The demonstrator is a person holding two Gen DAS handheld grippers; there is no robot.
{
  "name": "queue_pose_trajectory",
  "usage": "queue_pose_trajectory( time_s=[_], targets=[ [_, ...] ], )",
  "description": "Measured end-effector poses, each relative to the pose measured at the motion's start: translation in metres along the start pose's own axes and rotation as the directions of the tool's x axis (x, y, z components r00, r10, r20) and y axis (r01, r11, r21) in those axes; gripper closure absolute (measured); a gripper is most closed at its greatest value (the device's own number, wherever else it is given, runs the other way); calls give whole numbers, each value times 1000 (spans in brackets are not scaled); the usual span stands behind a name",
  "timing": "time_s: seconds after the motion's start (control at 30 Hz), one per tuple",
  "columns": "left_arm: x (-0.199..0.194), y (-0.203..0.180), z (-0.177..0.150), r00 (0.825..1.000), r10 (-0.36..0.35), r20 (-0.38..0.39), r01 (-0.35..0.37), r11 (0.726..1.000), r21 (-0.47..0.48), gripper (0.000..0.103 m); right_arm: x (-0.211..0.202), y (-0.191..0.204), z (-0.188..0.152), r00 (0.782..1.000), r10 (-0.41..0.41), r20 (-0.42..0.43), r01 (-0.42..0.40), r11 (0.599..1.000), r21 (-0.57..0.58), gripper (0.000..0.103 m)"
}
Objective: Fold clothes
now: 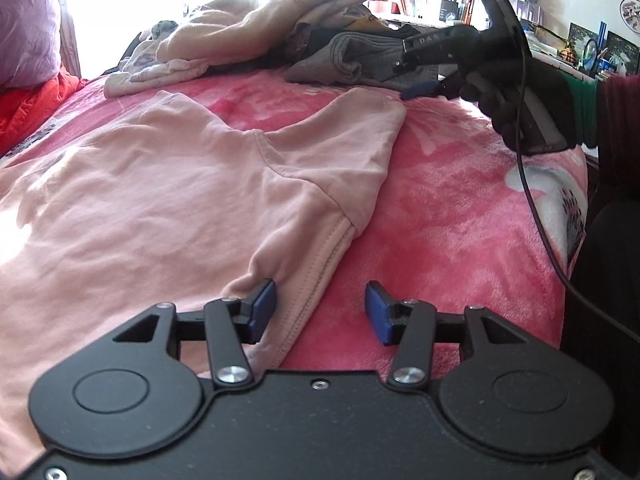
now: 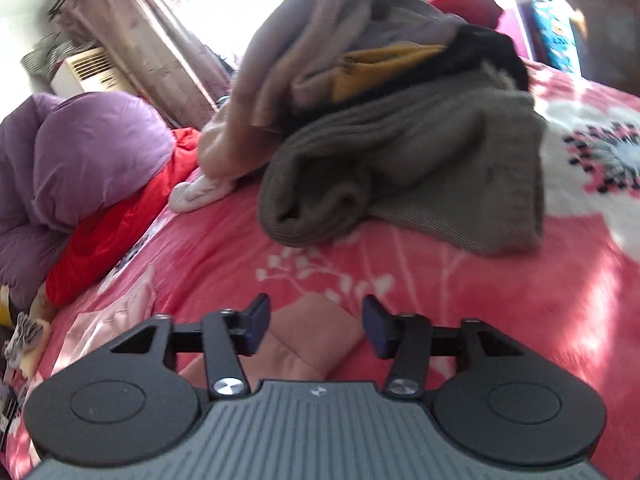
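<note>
Nearest the left wrist camera, the left hand-held gripper (image 1: pixel 320 312) is hovering low over the bed with its jaws standing apart. The stitched hem of the pink shirt (image 1: pixel 160 200) is lying in the gap between them, just beside the left blue pad (image 1: pixel 262 306), while the right pad is sitting over bare blanket; neither pad is pressing on the cloth. The pink shirt is lying spread flat across the pink floral blanket (image 1: pixel 460 220), filling the left and middle of that view, with one sleeve (image 1: pixel 360 132) reaching away toward the far right.

At the tip of that sleeve the right hand-held gripper (image 1: pixel 430 90) is coming in from the right, carried by a gloved hand (image 1: pixel 516 108) with a black cable (image 1: pixel 532 200) hanging down from it. In its own wrist view the right hand-held gripper (image 2: pixel 316 326) is showing its jaws apart, the folded sleeve end (image 2: pixel 308 344) lying beneath and between them without being clamped.

Beyond the sleeve, a heap of other clothes is sitting on the blanket: a grey knit garment (image 2: pixel 400 184) in front, a beige garment (image 2: pixel 312 40) draped over the top. Further left, a purple duvet (image 2: pixel 80 168) is resting on red bedding (image 2: pixel 120 220).
</note>
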State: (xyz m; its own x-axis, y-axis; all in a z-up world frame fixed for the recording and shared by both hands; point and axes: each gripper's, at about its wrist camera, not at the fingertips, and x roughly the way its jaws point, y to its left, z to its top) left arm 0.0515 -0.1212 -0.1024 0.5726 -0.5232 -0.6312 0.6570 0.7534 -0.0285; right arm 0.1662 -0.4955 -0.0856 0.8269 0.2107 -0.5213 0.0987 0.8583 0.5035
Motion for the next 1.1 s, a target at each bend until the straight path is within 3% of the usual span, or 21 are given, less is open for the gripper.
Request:
queue_pose_trajectory(
  time_s=[0.2, 0.23, 0.3, 0.33, 0.37, 0.6, 0.73, 0.83, 0.93, 1.0, 1.1],
  targets=[
    [0, -1, -1, 1000, 1, -1, -1, 1000, 3, 54, 23, 1, -1, 999, -6, -43, 4, 999, -40, 34],
    [0, 0, 0, 1000, 0, -2, 0, 1000, 2, 54, 26, 4, -2, 999, -10, -50, 6, 998, -64, 36],
    [0, 1, 0, 1000, -2, -3, 2, 1000, 2, 54, 30, 8, -3, 998, -11, -55, 6, 996, -90, 55],
    [0, 1, 0, 1000, -3, -3, 3, 1000, 2, 54, 30, 10, -4, 998, 0, -59, -5, 995, -95, 86],
    [0, 1, 0, 1000, -5, -4, 5, 1000, 1, 53, 29, 13, -5, 998, 1, -60, -7, 995, -104, 91],
    [0, 2, -1, 1000, -8, -3, 8, 1000, 4, 53, 0, 35, 11, 983, -165, -75, 160, 985, -63, 92],
    [0, 2, 0, 1000, -9, -6, 9, 1000, 3, 53, 31, 44, 8, 956, -272, -113, 243, 945, -220, 91],
    [0, 3, 1, 1000, -9, -8, 9, 1000, -1, 53, 35, 56, 6, 938, -339, -72, 303, 903, -305, 86],
    [-1, 3, 0, 1000, -10, -6, 10, 1000, 0, 53, 15, 78, 4, 933, -357, 49, 352, 871, -344, 81],
    [-1, 3, -1, 1000, -10, -5, 10, 1000, 0, 53, -2, 97, -4, 953, -293, 83, 302, 874, -382, 81],
    [-1, 3, -1, 1000, -11, -5, 11, 1000, -1, 53, -17, 129, -26, 991, -131, 36, 134, 892, -432, 81]
  ],
)
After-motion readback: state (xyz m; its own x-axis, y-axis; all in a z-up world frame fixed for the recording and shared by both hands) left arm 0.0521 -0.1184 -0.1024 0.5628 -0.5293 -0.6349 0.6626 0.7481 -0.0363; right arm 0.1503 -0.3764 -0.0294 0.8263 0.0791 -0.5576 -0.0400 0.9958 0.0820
